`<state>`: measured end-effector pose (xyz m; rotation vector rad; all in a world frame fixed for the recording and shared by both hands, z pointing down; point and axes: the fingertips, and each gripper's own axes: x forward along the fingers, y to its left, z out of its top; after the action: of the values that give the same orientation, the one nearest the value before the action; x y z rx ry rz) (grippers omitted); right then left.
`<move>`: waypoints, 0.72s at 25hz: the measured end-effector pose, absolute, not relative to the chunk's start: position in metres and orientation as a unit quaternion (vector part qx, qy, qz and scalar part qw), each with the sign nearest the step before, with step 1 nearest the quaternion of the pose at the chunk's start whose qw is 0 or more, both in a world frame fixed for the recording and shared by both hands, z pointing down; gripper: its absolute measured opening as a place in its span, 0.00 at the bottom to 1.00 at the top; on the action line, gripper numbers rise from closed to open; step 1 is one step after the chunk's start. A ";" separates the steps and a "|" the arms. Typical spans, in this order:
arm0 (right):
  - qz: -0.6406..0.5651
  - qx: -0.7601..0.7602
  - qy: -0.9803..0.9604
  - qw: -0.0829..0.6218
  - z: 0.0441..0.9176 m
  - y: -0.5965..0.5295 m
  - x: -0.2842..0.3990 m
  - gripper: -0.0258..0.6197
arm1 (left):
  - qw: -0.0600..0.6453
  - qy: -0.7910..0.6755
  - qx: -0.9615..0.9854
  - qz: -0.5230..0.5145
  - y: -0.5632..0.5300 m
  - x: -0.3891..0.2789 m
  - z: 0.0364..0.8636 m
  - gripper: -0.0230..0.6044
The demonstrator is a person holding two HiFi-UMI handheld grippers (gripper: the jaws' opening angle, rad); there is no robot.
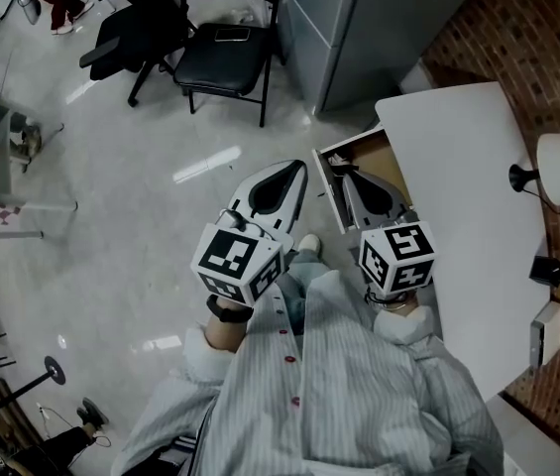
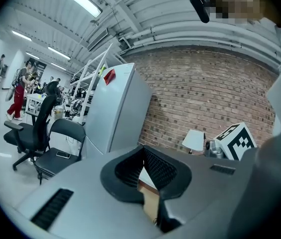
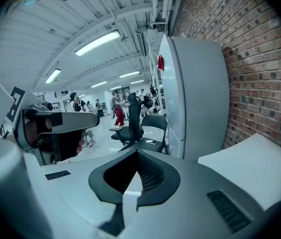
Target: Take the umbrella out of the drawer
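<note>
The broad white table (image 1: 478,196) fills the right, its wood-lined drawer (image 1: 379,157) standing open on the left side. The right tongs (image 1: 351,178) hang over the drawer, closed on nothing. The left tongs (image 1: 289,177), also closed and empty, hover above the floor just left of it. The umbrella cannot be made out and is presumably inside the drawer. Reaching in looks to be the step in hand. Next the jaws must open and dip in.
</note>
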<state>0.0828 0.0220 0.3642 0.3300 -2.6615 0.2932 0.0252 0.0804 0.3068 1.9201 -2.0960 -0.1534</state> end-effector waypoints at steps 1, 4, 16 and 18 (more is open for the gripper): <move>0.107 0.121 -0.962 0.220 0.364 0.018 0.082 0.09 | 0.148 -0.727 0.668 -0.054 0.076 0.025 0.307 0.05; 0.111 0.126 -0.961 0.221 0.365 0.009 0.082 0.09 | 0.151 -0.722 0.673 -0.052 0.064 0.023 0.308 0.05; 0.136 0.208 -0.942 0.225 0.373 -0.043 0.081 0.09 | 0.165 -0.657 0.735 -0.033 -0.001 0.012 0.312 0.05; 0.143 0.235 -0.935 0.225 0.375 -0.057 0.078 0.09 | 0.168 -0.637 0.751 -0.031 -0.018 0.007 0.313 0.05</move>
<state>0.0783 -0.0570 0.3754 0.6472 -2.5791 0.3937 0.0067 -0.0180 0.3131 2.1369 -1.8128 -0.0872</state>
